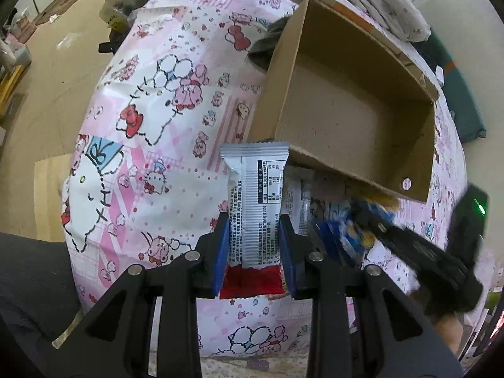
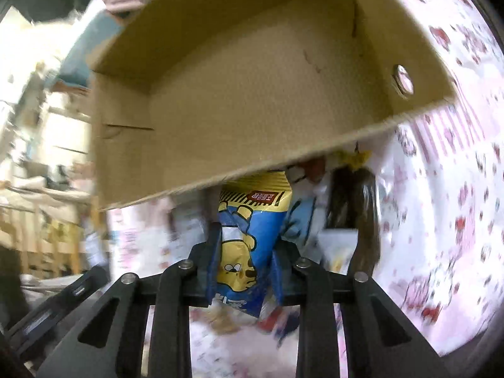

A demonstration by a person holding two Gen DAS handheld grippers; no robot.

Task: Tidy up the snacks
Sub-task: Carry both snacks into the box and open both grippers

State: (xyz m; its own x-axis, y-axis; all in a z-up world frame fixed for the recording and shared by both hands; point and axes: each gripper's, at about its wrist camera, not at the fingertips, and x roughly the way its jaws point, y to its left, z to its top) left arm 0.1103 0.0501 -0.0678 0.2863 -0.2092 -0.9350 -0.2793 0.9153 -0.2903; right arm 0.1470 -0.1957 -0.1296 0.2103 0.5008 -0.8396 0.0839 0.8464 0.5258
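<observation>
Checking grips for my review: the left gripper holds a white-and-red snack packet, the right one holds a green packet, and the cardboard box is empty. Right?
Not quite. In the right wrist view the right gripper holds a blue-and-yellow packet, not green. The rest stands.

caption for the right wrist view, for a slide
Right gripper shut on a blue-and-yellow snack packet beside the empty cardboard box.

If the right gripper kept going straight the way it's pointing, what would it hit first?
Most likely the near wall of the cardboard box, just past the blue and yellow snack packet the right gripper holds; depth is hard to judge.
</observation>
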